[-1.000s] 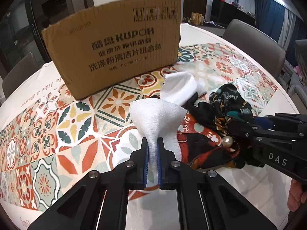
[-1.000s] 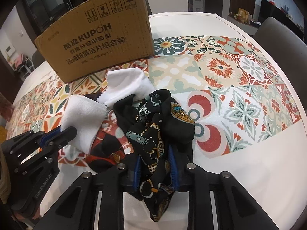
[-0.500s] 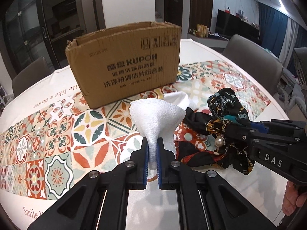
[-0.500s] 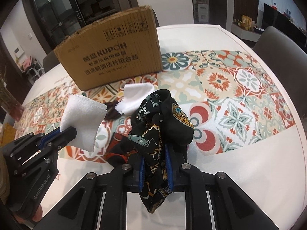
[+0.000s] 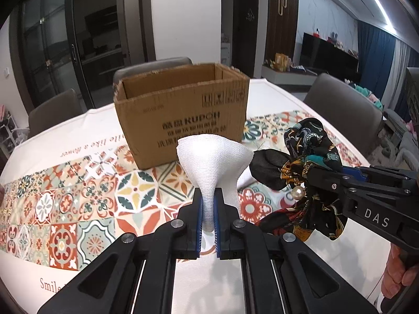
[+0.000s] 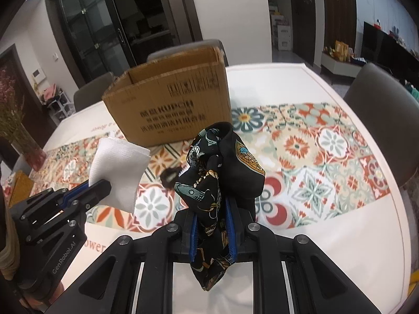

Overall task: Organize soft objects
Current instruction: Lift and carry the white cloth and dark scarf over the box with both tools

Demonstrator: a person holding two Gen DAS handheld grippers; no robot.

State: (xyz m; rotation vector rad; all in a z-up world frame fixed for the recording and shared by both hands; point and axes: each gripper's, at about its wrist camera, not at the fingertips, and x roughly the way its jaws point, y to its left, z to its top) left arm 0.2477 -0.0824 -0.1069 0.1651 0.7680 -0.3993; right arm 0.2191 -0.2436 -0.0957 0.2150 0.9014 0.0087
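white cloth (image 5: 213, 157) pinched upright, black patterned scarf (image 6: 222, 167) bunched, lifted

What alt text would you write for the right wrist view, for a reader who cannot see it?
The right tongs are shut on a black patterned scarf lifted above a tiled tablecloth. To the left, the left tongs hold a white cloth, and an open cardboard box stands behind.

We see a plain white cloth (image 5: 212, 157) at twelve o'clock of our left claw (image 5: 208, 209), whose pads are blue on black. Our right claw (image 6: 210, 225) carries a black scarf (image 6: 222, 162) printed in teal, gold and orange. The box (image 5: 183, 115) is brown cardboard with black lettering. The worktop (image 5: 78, 191) wears a white cloth tiled in orange, teal and red florals.
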